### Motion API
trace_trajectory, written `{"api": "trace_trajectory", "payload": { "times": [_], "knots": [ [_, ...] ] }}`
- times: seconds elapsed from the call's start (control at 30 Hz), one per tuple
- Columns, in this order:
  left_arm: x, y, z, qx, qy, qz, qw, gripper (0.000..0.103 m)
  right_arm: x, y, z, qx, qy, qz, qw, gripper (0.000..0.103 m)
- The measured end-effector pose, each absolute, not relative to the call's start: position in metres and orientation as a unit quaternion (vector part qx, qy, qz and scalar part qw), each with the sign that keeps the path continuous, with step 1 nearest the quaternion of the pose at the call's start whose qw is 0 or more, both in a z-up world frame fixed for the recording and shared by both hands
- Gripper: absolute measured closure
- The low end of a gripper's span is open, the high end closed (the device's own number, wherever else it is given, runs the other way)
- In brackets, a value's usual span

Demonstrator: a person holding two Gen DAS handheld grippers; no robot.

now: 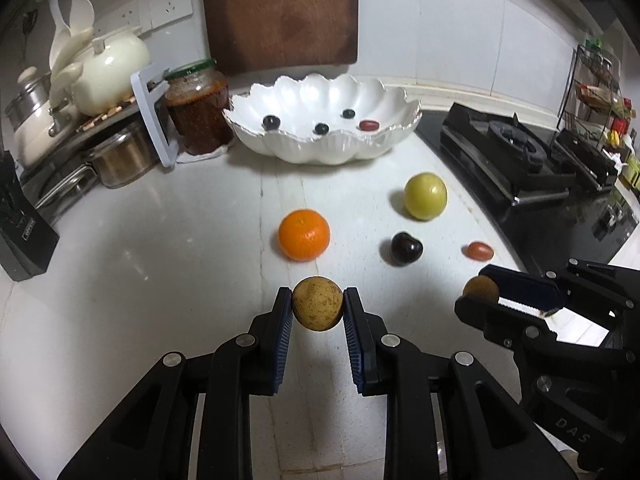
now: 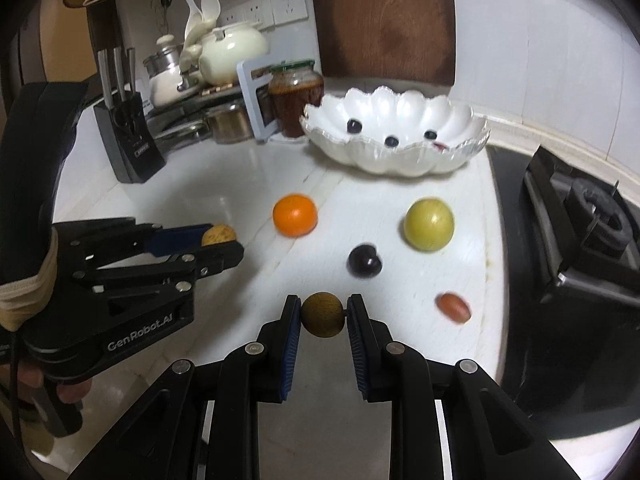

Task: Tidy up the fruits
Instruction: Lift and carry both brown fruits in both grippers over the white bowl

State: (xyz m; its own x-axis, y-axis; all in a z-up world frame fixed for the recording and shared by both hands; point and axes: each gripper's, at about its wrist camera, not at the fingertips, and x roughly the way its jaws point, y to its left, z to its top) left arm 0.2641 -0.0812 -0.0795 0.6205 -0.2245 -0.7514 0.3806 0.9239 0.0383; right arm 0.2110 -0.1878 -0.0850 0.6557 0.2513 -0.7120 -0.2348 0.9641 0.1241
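Observation:
My left gripper (image 1: 317, 307) is shut on a round brown longan (image 1: 317, 309), held above the white counter. My right gripper (image 2: 322, 314) is shut on a second brown longan (image 2: 322, 314); in the left wrist view that gripper (image 1: 486, 290) shows at the right with its longan (image 1: 478, 288). On the counter ahead lie an orange (image 1: 304, 234), a yellow-green round fruit (image 1: 425, 196), a dark plum-like fruit (image 1: 406, 248) and a small red oval fruit (image 1: 478, 251). The white scalloped bowl (image 1: 280, 142) at the back holds three dark berries and a red oval fruit (image 1: 369, 125).
A gas stove (image 1: 516, 152) borders the counter on the right. At the left stand a jar of red preserve (image 1: 198, 110), pots on a rack (image 1: 116, 156), a cream teapot (image 1: 110, 68) and a knife block (image 2: 128, 140). A wooden board (image 1: 280, 12) leans on the wall behind the bowl.

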Motion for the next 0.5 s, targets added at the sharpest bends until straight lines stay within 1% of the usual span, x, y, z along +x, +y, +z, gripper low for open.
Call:
{"api": "trace_trajectory", "payload": {
  "times": [0.5],
  "knots": [
    [0.264,-0.083,-0.039,0.053,0.357,-0.148,0.921,0.077,0.224,-0.204,-0.045,0.003,0.328,0.126,0.936,0.078]
  ]
}}
